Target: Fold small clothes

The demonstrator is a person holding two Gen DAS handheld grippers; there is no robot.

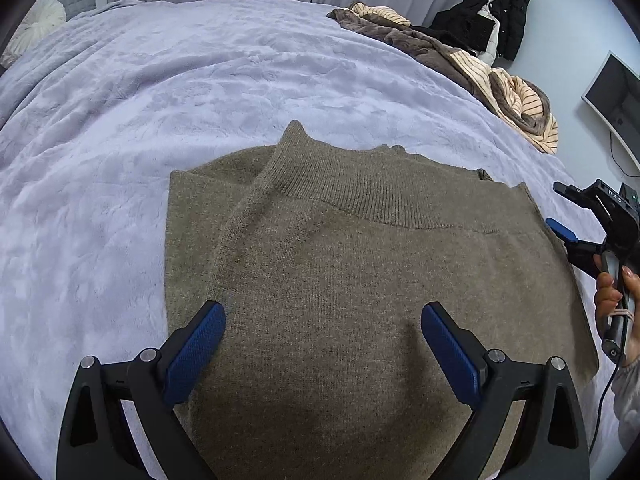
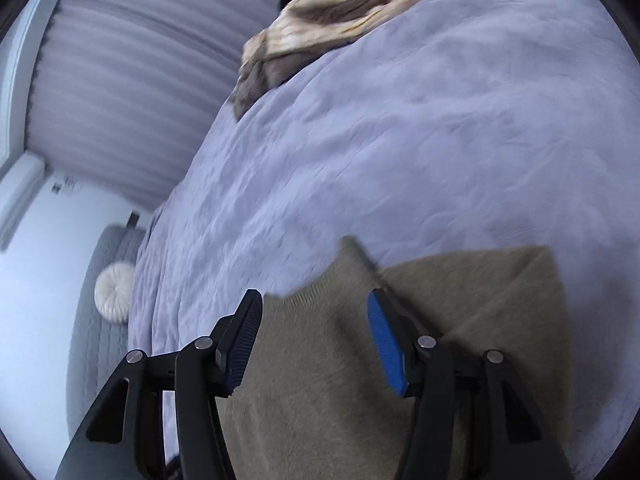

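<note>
The olive knit sweater [image 1: 360, 272] lay folded on the lilac bedspread [image 1: 160, 92], filling the lower centre of the left wrist view. The left gripper [image 1: 323, 316] stood wide above it, gripping nothing. The right gripper [image 2: 316, 312], at the sweater's edge, was parted and empty too.

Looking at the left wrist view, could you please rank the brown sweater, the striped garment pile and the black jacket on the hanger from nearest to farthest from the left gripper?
1. Brown sweater: lying directly under the left gripper, whose jaws are open.
2. Striped garment pile: on the bed's far right edge.
3. Black jacket: hanging beyond the bed, top right.
</note>
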